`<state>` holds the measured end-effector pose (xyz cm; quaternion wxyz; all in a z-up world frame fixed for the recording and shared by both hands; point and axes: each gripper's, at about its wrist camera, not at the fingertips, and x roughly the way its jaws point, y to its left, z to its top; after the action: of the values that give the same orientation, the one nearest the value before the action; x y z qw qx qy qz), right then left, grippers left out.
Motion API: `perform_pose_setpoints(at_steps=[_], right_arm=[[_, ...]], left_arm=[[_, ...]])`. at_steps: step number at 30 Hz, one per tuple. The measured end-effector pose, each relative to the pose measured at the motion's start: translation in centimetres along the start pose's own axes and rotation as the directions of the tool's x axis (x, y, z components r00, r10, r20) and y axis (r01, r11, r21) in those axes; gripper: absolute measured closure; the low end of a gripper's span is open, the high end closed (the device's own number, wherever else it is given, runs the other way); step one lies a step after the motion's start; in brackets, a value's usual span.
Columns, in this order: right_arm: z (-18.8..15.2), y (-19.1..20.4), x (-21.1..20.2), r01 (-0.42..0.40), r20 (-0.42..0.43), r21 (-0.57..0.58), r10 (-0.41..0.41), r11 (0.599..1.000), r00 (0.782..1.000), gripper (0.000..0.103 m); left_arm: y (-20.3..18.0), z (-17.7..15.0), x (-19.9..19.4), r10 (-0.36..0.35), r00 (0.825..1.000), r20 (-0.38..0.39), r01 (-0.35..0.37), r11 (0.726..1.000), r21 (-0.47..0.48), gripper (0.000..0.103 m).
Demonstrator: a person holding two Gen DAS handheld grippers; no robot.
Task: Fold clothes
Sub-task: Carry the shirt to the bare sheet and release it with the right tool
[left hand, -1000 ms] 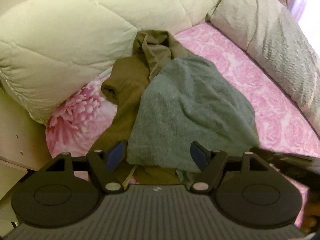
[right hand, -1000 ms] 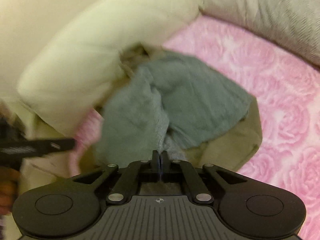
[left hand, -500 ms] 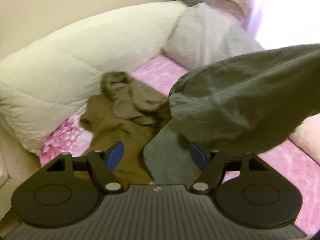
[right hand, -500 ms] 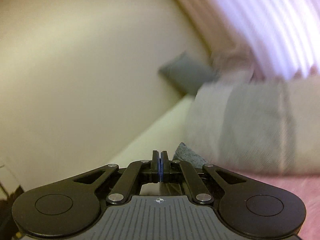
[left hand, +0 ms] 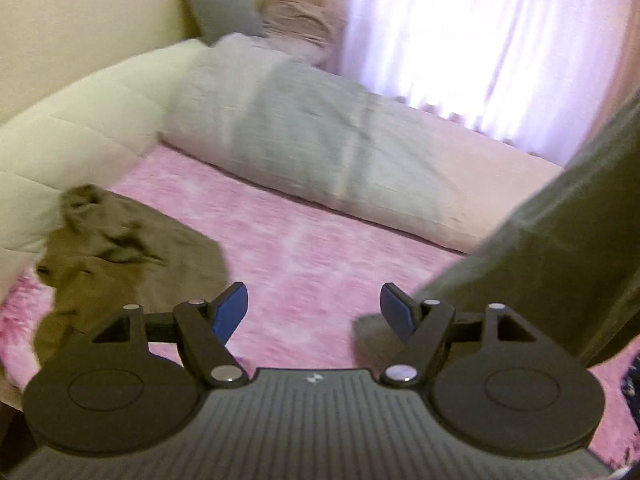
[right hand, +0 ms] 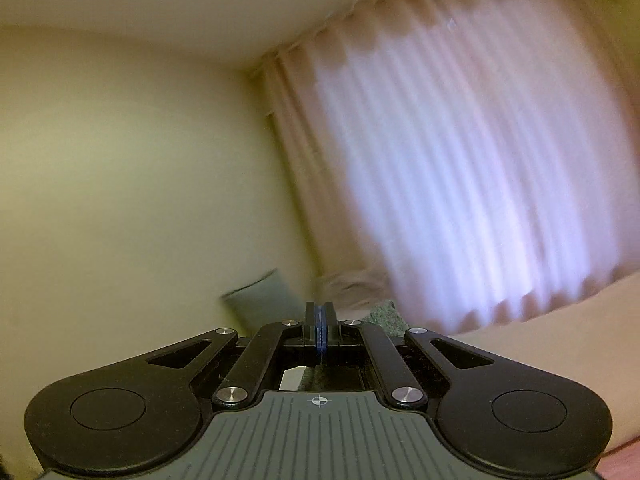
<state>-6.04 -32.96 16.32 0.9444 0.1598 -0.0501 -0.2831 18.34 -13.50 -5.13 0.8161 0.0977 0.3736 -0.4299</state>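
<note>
My right gripper (right hand: 320, 322), clamped on the grey garment (left hand: 560, 232), has swung it up off the bed (left hand: 304, 248); my left gripper (left hand: 314, 308) gapes empty.

You have a bed with a pink floral sheet (left hand: 304, 248). A cream quilted duvet (left hand: 92, 128) lies bunched along the wall side, and a long grey-and-beige pillow (left hand: 320, 148) lies across the far edge. A grey cushion (left hand: 216, 4) stands in the corner (beside folded pinkish bedding (left hand: 296, 16)). Backlit curtains (right hand: 460, 168) hang behind.

Olive garment (left hand: 132, 256), pink floral bedsheet (left hand: 304, 248), grey pillow (left hand: 316, 136)
</note>
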Motion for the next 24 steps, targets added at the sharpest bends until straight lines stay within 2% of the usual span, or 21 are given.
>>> perform_pose_setpoints(at_steps=[2,4,5,8,12,14,16,18,21,24], right_arm=[[1.0,-1.4,-2.3,0.043,-0.01,-0.029,-0.043,0.999,0.999,0.103],[1.1,-3.3,-3.3,0.1,-0.134,-0.043,-0.104,0.994,0.985,0.103],[0.9,-4.3,-3.8,0.136,-0.203,-0.053,-0.144,0.989,0.968,0.103],[-0.6,-6.8,-5.5,0.217,-0.323,-0.105,-0.24,0.97,0.915,0.103],[-3.9,-9.8,-10.3,0.297,-0.395,-0.044,-0.29,0.954,0.872,0.103],[-5.8,-11.2,-12.9,0.36,-0.432,-0.022,-0.333,0.933,0.838,0.103],[-7.4,-13.9,-15.3,0.431,-0.475,-0.003,-0.38,0.903,0.794,0.103],[-9.4,-15.7,-18.1,0.495,-0.524,0.001,-0.421,0.869,0.74,0.103],[-12.7,-17.8,-22.4,0.587,-0.607,0.008,-0.462,0.81,0.646,0.103],[-16.3,-17.7,-25.7,0.656,-0.694,0.02,-0.462,0.754,0.552,0.103]], left_arm=[[-3.2,-1.3,-0.3,-0.04,0.999,-0.014,0.04,0.999,0.02,0.033],[-6.3,-2.6,-0.7,-0.065,0.997,-0.034,0.066,0.997,0.045,0.033],[-7.8,-3.2,-1.1,-0.073,0.996,-0.045,0.076,0.995,0.059,0.033],[-11.3,-5.2,-2.0,-0.1,0.992,-0.076,0.107,0.989,0.1,0.033],[-14.4,-7.4,-2.9,-0.117,0.986,-0.117,0.134,0.979,0.152,0.033],[-15.6,-8.0,-3.0,-0.121,0.983,-0.136,0.145,0.971,0.19,0.033],[-16.7,-8.5,-3.4,-0.127,0.981,-0.149,0.159,0.959,0.233,0.033],[-17.6,-8.9,-3.5,-0.137,0.977,-0.164,0.179,0.944,0.276,0.033],[-18.8,-9.5,-3.6,-0.154,0.97,-0.189,0.212,0.917,0.337,0.033],[-19.4,-10.3,-4.4,-0.166,0.963,-0.214,0.242,0.883,0.403,0.033]])
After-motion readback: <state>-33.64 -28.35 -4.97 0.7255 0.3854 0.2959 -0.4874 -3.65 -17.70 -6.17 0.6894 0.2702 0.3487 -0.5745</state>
